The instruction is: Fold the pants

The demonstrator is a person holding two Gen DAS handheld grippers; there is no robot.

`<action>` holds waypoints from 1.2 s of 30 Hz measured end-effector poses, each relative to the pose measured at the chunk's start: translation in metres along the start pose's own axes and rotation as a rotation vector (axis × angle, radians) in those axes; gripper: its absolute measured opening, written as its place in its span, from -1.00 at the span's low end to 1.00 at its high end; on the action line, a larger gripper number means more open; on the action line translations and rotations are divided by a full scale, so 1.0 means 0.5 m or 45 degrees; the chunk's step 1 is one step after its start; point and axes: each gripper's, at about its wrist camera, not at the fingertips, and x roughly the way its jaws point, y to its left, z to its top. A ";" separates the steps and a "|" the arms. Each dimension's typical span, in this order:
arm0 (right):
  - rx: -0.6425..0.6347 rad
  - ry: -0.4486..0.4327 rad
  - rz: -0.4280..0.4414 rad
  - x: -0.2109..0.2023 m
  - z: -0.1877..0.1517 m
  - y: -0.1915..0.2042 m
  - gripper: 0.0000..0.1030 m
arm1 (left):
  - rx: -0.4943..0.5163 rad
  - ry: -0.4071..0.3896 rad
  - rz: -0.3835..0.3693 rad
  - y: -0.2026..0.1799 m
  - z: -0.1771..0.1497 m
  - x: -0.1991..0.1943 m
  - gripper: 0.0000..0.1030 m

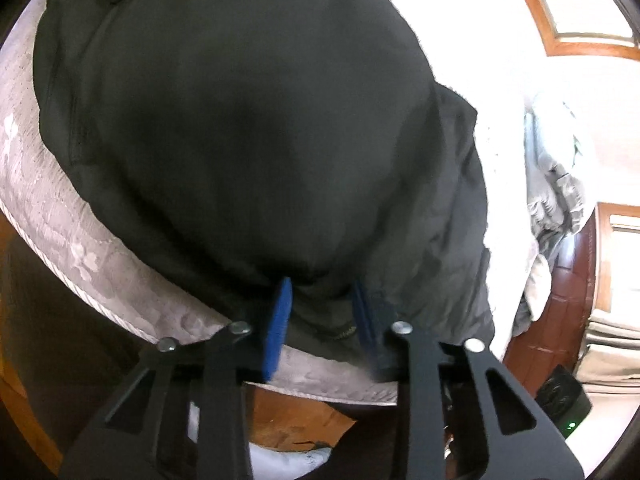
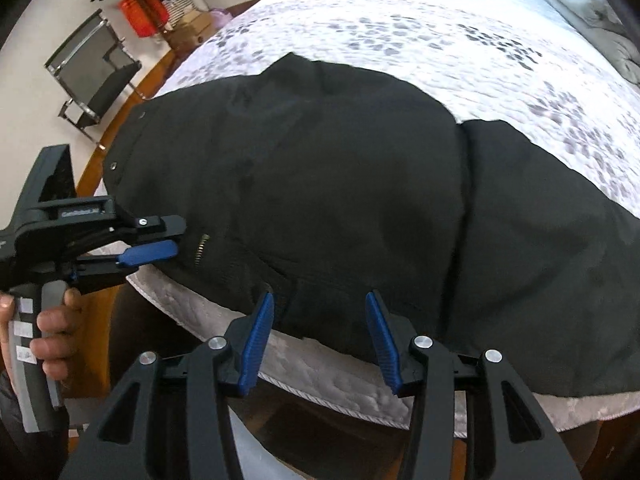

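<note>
Black pants [image 1: 240, 120] lie spread on a bed with a pale flowered cover [image 1: 60, 208], their near edge along the bed's side. My left gripper [image 1: 320, 284] has its blue pads [image 1: 280, 320] closed in on a bunched fold of that edge, beside a small brass zipper [image 1: 344, 332]. In the right wrist view the same left gripper [image 2: 176, 236] comes in from the left and meets the pants [image 2: 340, 180] at the zipper [image 2: 204, 240], held by a hand [image 2: 52, 320]. My right gripper [image 2: 320, 296] stands open just over the near edge, its pads apart and not pressing on the cloth.
The bed cover [image 2: 440, 32] stretches away behind the pants. Grey crumpled bedding [image 1: 556, 184] lies at the far end. A black chair [image 2: 92, 68] and a red bag [image 2: 140, 12] stand by the wall. The wooden floor [image 1: 296, 416] shows below the bed's edge.
</note>
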 end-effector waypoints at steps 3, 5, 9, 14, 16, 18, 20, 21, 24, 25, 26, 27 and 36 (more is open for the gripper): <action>-0.015 0.011 0.009 0.009 0.002 0.006 -0.05 | -0.008 -0.001 0.011 0.011 -0.009 -0.014 -0.46; -0.030 0.013 0.012 0.012 0.002 0.010 -0.05 | -0.007 0.002 0.033 0.018 -0.015 -0.015 -0.24; -0.046 0.029 0.025 0.026 0.010 0.021 -0.05 | -0.003 -0.062 0.033 0.017 -0.013 -0.014 -0.08; -0.091 0.021 0.017 0.030 0.013 0.035 -0.05 | -0.046 -0.062 0.040 -0.002 0.005 0.000 0.09; -0.089 0.028 0.022 0.032 0.014 0.034 -0.05 | -0.071 -0.044 0.036 -0.002 0.009 -0.003 0.09; -0.087 0.026 0.020 0.032 0.014 0.032 -0.05 | -0.086 -0.038 0.008 0.002 0.007 -0.016 0.09; -0.084 0.026 0.022 0.033 0.015 0.030 -0.05 | -0.106 -0.053 0.002 0.012 0.009 -0.029 0.09; -0.077 0.028 0.022 0.035 0.015 0.028 -0.05 | -0.121 -0.067 -0.006 0.018 0.012 -0.038 0.09; -0.073 0.032 0.038 0.037 0.013 0.026 -0.05 | -0.188 -0.047 -0.106 0.045 0.026 -0.045 0.08; -0.077 0.032 0.041 0.038 0.013 0.026 -0.05 | -0.213 -0.039 -0.122 0.054 0.029 -0.043 0.05; -0.079 0.030 0.045 0.038 0.012 0.026 -0.05 | -0.224 -0.041 -0.131 0.057 0.029 -0.041 0.04; -0.081 0.028 0.048 0.039 0.012 0.026 -0.05 | -0.220 -0.043 -0.129 0.058 0.028 -0.038 0.01; -0.097 0.048 0.070 0.061 0.017 0.031 0.00 | -0.143 -0.105 0.049 0.049 0.022 -0.029 -0.90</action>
